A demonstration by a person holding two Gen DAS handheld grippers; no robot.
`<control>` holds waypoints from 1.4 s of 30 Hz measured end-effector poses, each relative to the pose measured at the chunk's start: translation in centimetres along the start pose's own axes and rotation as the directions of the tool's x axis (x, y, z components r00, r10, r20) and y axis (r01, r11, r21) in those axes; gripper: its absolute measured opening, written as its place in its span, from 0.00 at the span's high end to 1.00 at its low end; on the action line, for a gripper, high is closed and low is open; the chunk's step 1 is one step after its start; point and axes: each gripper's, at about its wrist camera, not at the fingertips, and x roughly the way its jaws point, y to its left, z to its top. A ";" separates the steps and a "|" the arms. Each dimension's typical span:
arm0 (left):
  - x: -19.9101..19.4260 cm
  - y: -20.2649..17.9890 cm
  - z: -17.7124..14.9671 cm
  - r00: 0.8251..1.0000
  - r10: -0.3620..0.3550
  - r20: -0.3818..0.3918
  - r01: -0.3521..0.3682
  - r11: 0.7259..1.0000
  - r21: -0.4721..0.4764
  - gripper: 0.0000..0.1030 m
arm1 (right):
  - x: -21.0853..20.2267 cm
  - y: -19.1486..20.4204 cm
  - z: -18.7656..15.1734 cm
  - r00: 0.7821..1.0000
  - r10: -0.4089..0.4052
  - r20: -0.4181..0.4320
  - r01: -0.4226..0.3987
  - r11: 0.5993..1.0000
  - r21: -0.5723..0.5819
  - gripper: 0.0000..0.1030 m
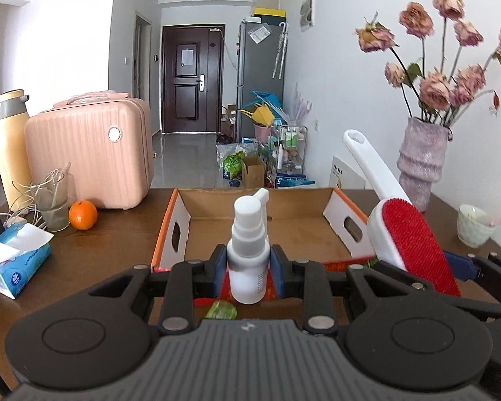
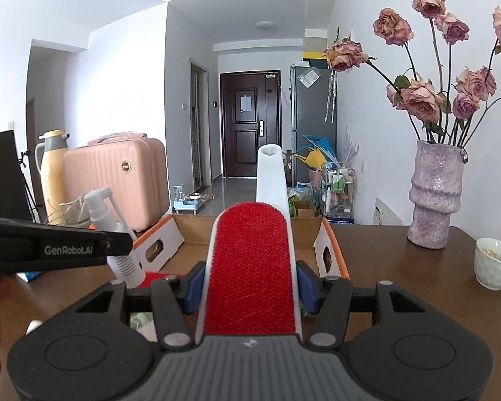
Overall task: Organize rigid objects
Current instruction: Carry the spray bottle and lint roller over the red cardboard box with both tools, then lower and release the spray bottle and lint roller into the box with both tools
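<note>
Behind the brown table (image 1: 93, 250) a hallway ran to a dark door (image 1: 192, 78), with a grey fridge (image 1: 260, 77) to its right. At the centre of the left wrist view an open cardboard box (image 1: 337, 205) with orange edges lay on the table, its brown floor bare where it showed. The left gripper (image 1: 248, 264) was clamped on a white spray bottle (image 1: 248, 254), held upright in front of the box. The right gripper (image 2: 250, 289) gripped a lint brush (image 2: 250, 267) by its red pad, the white handle pointing up toward the box's far edge. At the left of the frame stood a pink case (image 1: 90, 153), a yellow flask (image 1: 10, 147), a glass (image 1: 51, 200) holding a tangle of white cable, an orange (image 1: 82, 215) and a blue tissue pack (image 1: 15, 260). At the right a purple vase (image 1: 421, 163) held dried pink roses (image 1: 447, 67), and a pale cup (image 2: 496, 262) near it contained something brownish that could not be made out.
</note>
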 end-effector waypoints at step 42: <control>16.7 2.1 4.7 0.984 0.130 -0.124 -0.138 0.988 -0.061 0.72 | 17.5 -2.2 4.2 0.991 -0.046 -0.128 0.051 0.998 0.035 0.47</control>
